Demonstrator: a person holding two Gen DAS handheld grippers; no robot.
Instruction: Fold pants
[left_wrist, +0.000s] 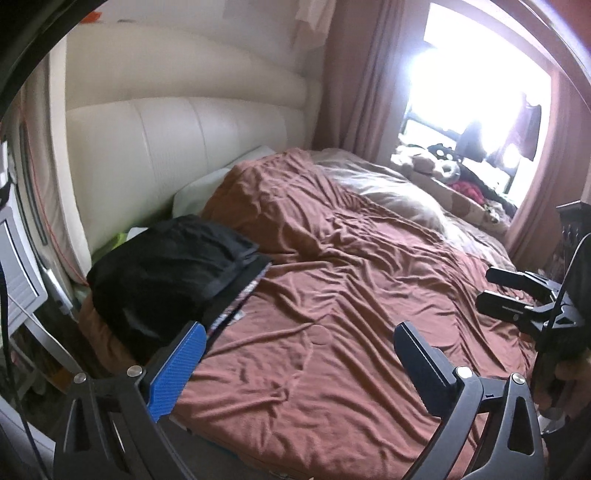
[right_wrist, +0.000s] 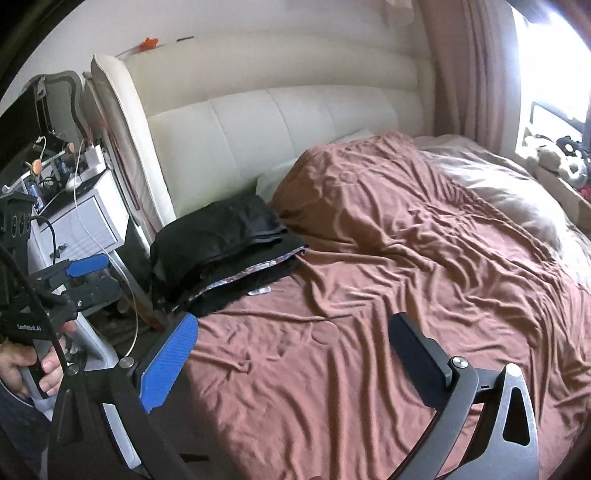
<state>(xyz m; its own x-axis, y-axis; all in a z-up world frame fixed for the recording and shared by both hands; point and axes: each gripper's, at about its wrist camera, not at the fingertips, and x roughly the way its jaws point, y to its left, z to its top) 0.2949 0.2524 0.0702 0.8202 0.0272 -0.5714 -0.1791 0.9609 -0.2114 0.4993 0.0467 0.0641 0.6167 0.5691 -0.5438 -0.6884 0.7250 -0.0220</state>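
Left wrist view puts the folded black pants (left_wrist: 173, 266) at about ten o'clock from the left gripper (left_wrist: 299, 339), on top of a small stack of dark garments (left_wrist: 236, 299) near the cream headboard (left_wrist: 177, 147). The stack's long axis runs from eight o'clock to two o'clock, its folded edges facing the open middle of the rust-brown bedsheet (left_wrist: 351, 314). The blue pad of the left gripper sits just beside the stack's near corner without touching it. Both jaws stand wide apart with nothing between them but bare sheet.

In the right wrist view the same pants (right_wrist: 218, 236) lie at about eleven o'clock from the right gripper (right_wrist: 295, 332), well apart from it, so the left hand is the nearer one. The right gripper is also spread fully and empty. The left gripper (right_wrist: 85, 277) shows at nine o'clock in this view, off the bed's edge in front of a white nightstand (right_wrist: 85, 221), held by a hand (right_wrist: 33, 369) on its handle. Both tools tilt down toward the mattress, above the sheet.

Judging by the neat stack and the empty tools, this pair looks finished, and no unfolded pants are in sight on the sheet.
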